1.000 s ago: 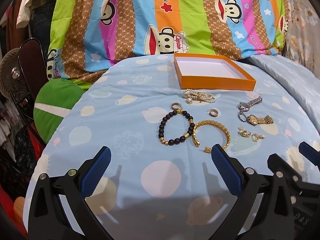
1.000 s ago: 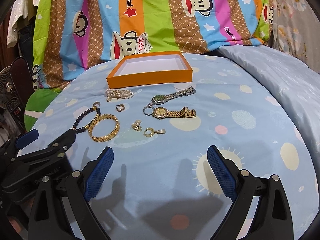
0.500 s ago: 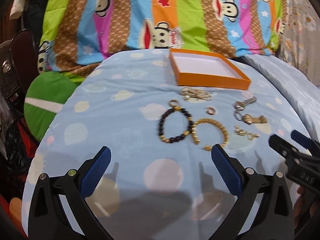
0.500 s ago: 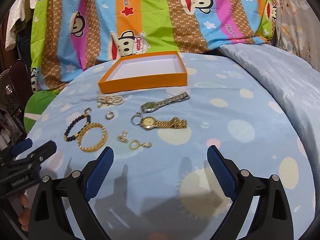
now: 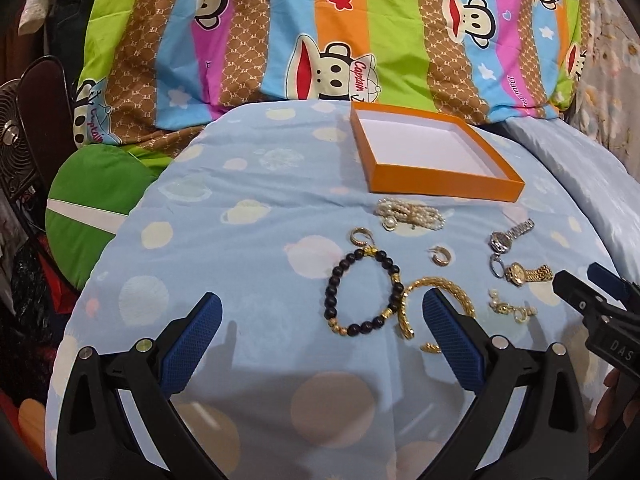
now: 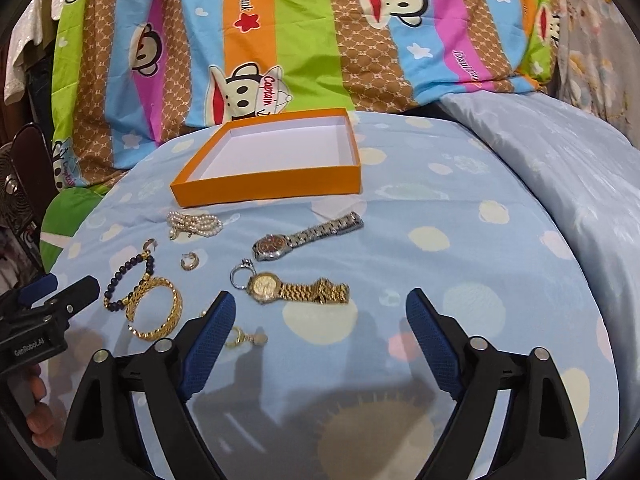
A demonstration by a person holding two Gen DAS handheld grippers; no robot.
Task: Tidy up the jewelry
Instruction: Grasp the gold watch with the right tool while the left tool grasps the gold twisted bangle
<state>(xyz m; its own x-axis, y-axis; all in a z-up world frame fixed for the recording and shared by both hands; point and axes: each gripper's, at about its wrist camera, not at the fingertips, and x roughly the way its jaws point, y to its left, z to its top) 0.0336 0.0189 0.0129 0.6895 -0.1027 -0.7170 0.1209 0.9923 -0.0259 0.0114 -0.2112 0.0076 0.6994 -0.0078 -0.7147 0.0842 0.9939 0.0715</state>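
An empty orange tray (image 5: 444, 186) (image 6: 272, 188) lies on the blue sheet. In front of it lie a pearl bracelet (image 5: 412, 214) (image 6: 194, 224), a black bead bracelet (image 5: 362, 292) (image 6: 128, 282), a gold chain bracelet (image 5: 438, 286) (image 6: 156, 312), a silver watch (image 6: 308, 236) (image 5: 510, 236), a gold watch (image 6: 298, 290) (image 5: 526, 274), a ring (image 6: 242, 274) and small earrings (image 5: 510, 308) (image 6: 244, 338). My left gripper (image 5: 320, 340) is open, just short of the bracelets. My right gripper (image 6: 320, 334) is open, just short of the gold watch.
A striped monkey-print quilt (image 5: 320, 32) rises behind the tray. A green cushion (image 5: 88, 196) and a fan (image 5: 14, 140) sit off the left edge. A pale blue duvet (image 6: 560, 168) lies on the right.
Both grippers have moved forward toward the jewelry, which now looks closer. Nothing has been picked up. Both stay open.
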